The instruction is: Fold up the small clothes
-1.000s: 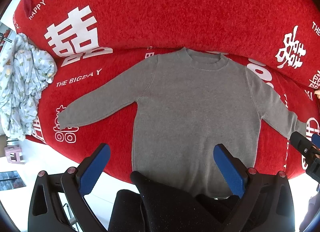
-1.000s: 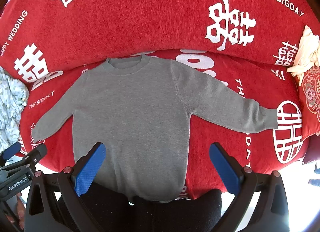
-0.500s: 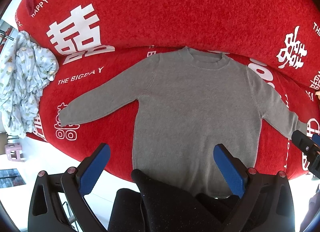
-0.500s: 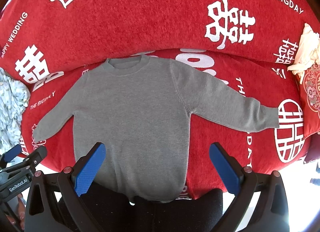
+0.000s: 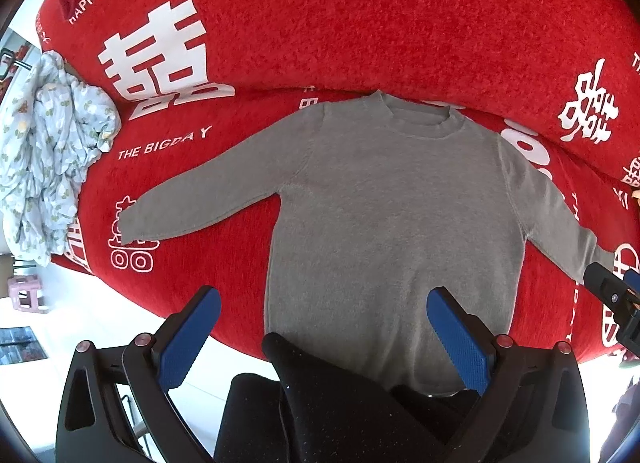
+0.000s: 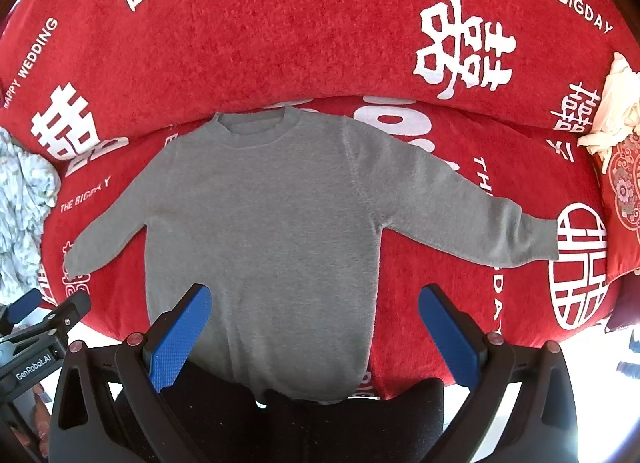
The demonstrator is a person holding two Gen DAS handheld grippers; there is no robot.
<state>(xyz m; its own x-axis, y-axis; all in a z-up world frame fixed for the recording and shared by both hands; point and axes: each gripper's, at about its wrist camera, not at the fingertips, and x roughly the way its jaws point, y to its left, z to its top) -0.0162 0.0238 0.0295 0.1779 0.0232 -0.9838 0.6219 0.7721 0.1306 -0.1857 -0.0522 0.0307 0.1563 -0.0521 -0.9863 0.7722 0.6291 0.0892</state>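
Setting: a home living room. Before me, a sofa under a red plush cover printed with white double-happiness characters (image 6: 280, 43); a crumpled pale floral-print cloth (image 5: 44, 167) at its left end; a red embroidered cushion (image 6: 624, 199) at its right; a small pink plastic stool (image 5: 24, 293) on white floor.

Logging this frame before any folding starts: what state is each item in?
grey sweater: spread flat, sleeves out, unfolded
left gripper: open, holding nothing
right gripper: open, holding nothing
floral cloth: crumpled heap at the sofa's end
cream cloth: bunched on a patterned cushion
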